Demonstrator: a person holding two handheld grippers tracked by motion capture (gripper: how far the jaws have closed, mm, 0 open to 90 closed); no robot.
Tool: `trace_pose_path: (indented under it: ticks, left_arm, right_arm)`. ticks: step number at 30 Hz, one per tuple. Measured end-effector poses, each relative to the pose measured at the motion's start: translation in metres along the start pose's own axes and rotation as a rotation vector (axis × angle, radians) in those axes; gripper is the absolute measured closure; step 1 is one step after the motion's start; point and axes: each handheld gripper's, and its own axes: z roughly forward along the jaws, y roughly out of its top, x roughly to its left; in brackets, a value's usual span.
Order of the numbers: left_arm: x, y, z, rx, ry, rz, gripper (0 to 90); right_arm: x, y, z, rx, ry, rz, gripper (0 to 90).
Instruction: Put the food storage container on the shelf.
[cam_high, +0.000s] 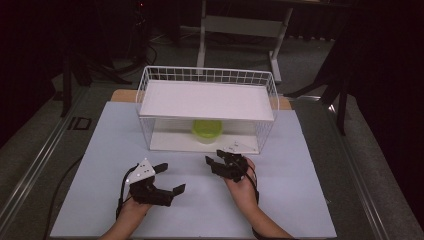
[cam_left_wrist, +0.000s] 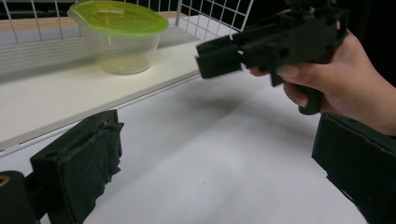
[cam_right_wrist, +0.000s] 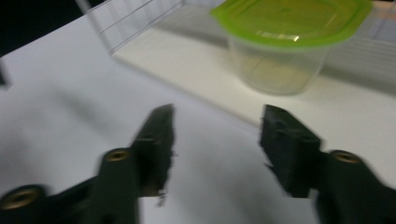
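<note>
High view: a clear plastic tub with a lime-green lid (cam_high: 207, 130) sits on the lower shelf of the white wire rack (cam_high: 207, 107), near its front edge, handy for the right gripper (cam_high: 218, 159), jaws apart and empty.

Left gripper view: the left gripper (cam_left_wrist: 205, 177) idles, gaping, over the matte white table (cam_left_wrist: 210, 154).

Right gripper view: the smooth, tapered tub stands just ahead.

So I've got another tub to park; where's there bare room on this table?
The white mat is bare left and right of the wire rack. The rack's top shelf is bare too. The lower shelf holds the green-lidded container. In front of the rack it is crowded by the left tool and right tool.
</note>
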Motion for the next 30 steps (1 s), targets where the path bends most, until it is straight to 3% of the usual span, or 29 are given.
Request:
trace_pose_path:
  ticks: [4, 7, 16, 30]
  left_arm:
    - [-0.003, 0.001, 0.0, 0.005, -0.007, 0.012, 2.3]
    - [-0.006, 0.002, 0.0, 0.008, -0.008, 0.031, 2.3]
    - [-0.014, 0.005, -0.005, 0.008, -0.024, 0.045, 2.3]
    - [-0.018, -0.003, -0.021, 0.023, -0.016, 0.05, 2.3]
  right_arm:
    - [0.001, -0.007, -0.013, -0.014, 0.043, -0.027, 29.4]
    - [0.001, -0.01, -0.024, -0.035, 0.078, -0.013, 25.7]
    - [0.001, -0.013, -0.056, -0.086, 0.065, -0.019, 22.4]
    - [0.004, -0.03, -0.091, -0.079, 0.05, -0.076, 20.0]
